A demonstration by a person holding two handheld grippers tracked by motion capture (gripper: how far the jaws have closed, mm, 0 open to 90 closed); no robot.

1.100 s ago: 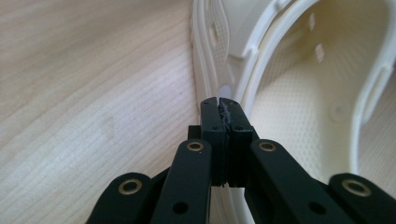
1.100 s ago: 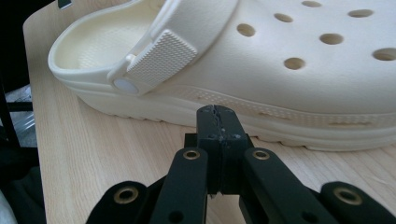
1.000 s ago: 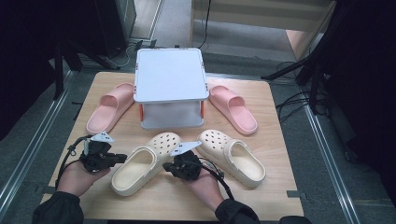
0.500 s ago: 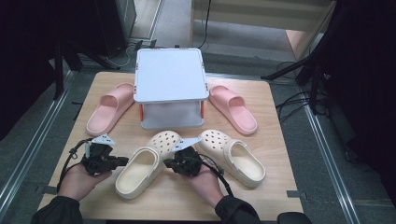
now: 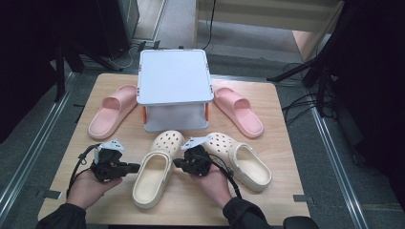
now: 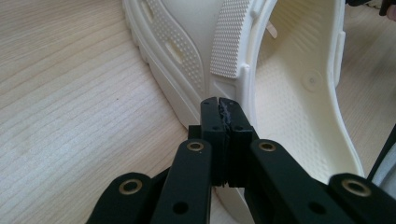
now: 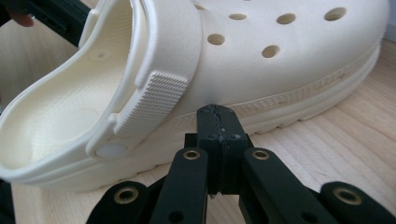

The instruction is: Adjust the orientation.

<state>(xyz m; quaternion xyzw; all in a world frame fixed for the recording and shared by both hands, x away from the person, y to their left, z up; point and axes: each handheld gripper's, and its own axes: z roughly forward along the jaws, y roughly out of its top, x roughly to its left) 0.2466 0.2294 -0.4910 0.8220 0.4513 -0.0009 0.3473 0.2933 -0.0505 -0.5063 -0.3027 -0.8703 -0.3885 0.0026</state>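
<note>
Near edge of worktop: left tongs and right tongs, both closed empty, flank cream clog, likely to nudge it.

You have the cream perforated foam clog lying upright at six o'clock, toe toward twelve, heel strap forward.

On the wooden table, the left gripper and right gripper, both closed, flank the left cream clog, with a second cream clog, two pink slides and a white box beyond.
</note>
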